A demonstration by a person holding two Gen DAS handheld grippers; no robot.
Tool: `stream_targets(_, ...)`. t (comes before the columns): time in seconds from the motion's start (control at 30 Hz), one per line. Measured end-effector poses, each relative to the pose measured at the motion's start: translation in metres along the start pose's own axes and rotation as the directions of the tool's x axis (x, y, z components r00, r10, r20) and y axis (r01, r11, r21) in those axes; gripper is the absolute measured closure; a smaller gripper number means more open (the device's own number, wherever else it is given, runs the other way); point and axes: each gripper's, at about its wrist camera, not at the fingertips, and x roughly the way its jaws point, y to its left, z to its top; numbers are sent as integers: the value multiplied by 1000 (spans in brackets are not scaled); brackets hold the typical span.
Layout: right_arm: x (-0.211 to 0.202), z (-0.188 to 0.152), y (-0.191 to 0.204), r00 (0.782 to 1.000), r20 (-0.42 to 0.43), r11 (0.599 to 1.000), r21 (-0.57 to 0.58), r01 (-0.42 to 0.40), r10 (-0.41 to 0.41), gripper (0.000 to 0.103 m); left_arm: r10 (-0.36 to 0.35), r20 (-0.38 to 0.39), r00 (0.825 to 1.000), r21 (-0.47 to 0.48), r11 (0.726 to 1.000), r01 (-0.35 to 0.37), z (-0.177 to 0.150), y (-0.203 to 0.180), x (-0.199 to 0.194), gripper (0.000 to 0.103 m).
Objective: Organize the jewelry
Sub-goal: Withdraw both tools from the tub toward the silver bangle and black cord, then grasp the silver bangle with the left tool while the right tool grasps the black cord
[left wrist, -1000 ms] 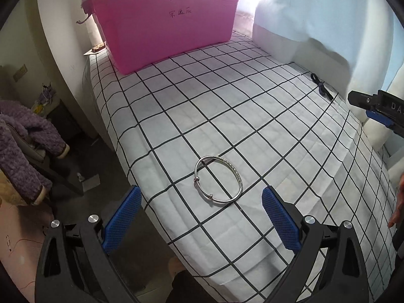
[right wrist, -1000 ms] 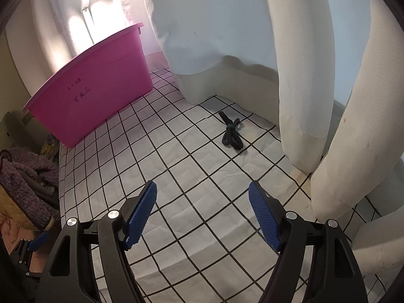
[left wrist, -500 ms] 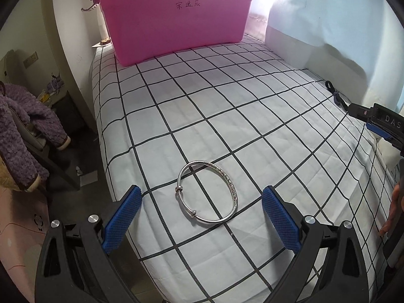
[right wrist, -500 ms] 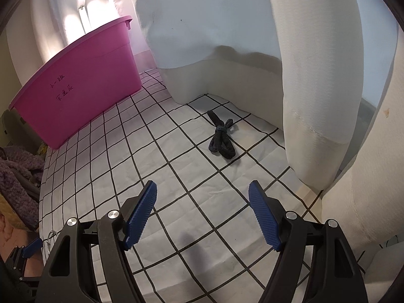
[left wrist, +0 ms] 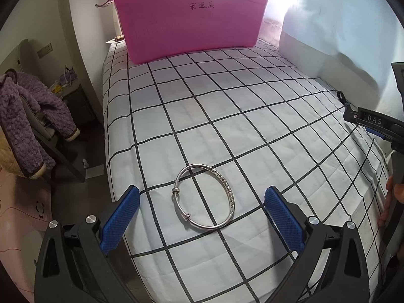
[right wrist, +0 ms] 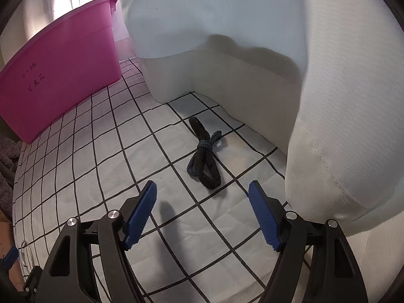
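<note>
Silver, thin and round, the bangle [left wrist: 205,198] lies flat on the checked sheet [left wrist: 227,116], near the bed's near-left corner; in the left wrist view it sits just below centre, toward 6 o'clock. Its two small sliding knots face 9 o'clock and its patterned band curves round the 3 o'clock side. The left gripper [left wrist: 202,221] hovers over it with its jaws spread wide, the blue pads [left wrist: 120,218] standing on either side of the ring and touching nothing. That wide spread reads as a set-up for a straddling pinch: a flat hoop offers little height, so closing across one rim or the whole ring looks the likely plan, and the metal may skid on the cloth.

At about 1 o'clock from the bangle, well apart near the far-right edge of the sheet, lies a dark knotted cord [right wrist: 204,155], possibly a bracelet or hair tie; which cannot be told. The right gripper [right wrist: 202,213] points at it from just short, jaws likewise wide apart and holding nothing, the cord lying ahead of its pads. Each tool thus faces its own piece.

At 12 o'clock stands a pink plastic tub [left wrist: 186,17] with handwriting on its side, perhaps the destination. White curtain [right wrist: 341,88] hangs along the right, and a purple fleece jacket [left wrist: 27,118] drapes a chair at 9 o'clock.
</note>
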Motion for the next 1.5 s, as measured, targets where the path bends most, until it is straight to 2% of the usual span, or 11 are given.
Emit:
stream_targets(0.13, 13, 8, 3, 999, -34, 1000, -22, 7, -8, 31, 19, -10, 1000, -21, 1000, -19, 0, 0, 0, 6)
stream_targets(0.53, 22, 16, 3, 1000, -26, 1000, -12, 5, -6, 33, 13, 6, 1000, -26, 1000, -13, -1, 2, 0, 8)
stream_targets(0.6, 24, 18, 6, 1000, -20, 1000, -21, -1, 1, 39, 18, 21, 1000, -35, 999, -17, -3, 3, -3, 14)
stream_targets(0.63, 22, 17, 6, 1000, -15, 1000, -29, -8, 7, 45, 19, 25, 1000, -39, 999, -18, -4, 5, -4, 15)
stream_targets(0.7, 19, 16, 10, 1000, -5, 999, -46, -10, 9, 62, 26, 36, 999, -43, 999, -25, -5, 9, -5, 23)
stream_targets(0.73, 18, 15, 12, 1000, -2, 998, -55, -8, 7, 73, 31, 42, 999, -45, 999, -29, -5, 10, -6, 25)
stream_targets(0.77, 18, 14, 14, 1000, 0, 998, -63, -4, 4, 82, 40, 50, 998, -48, 998, -37, -6, 11, -8, 33)
stream_targets(0.87, 18, 13, 15, 1000, 5, 998, -68, -7, 7, 88, 55, 74, 996, -28, 998, -53, -5, 12, -11, 59)
stream_targets(1.2, 7, 3, 8, 999, 8, 997, -56, -49, 49, 90, 13, 73, 997, -38, 999, -11, -3, 17, -12, 60)
stream_targets(1.5, -23, -19, 19, 991, 47, 992, -50, -119, 121, 90, -13, 106, 994, 10, 1000, 12, 2, 9, -24, 60)
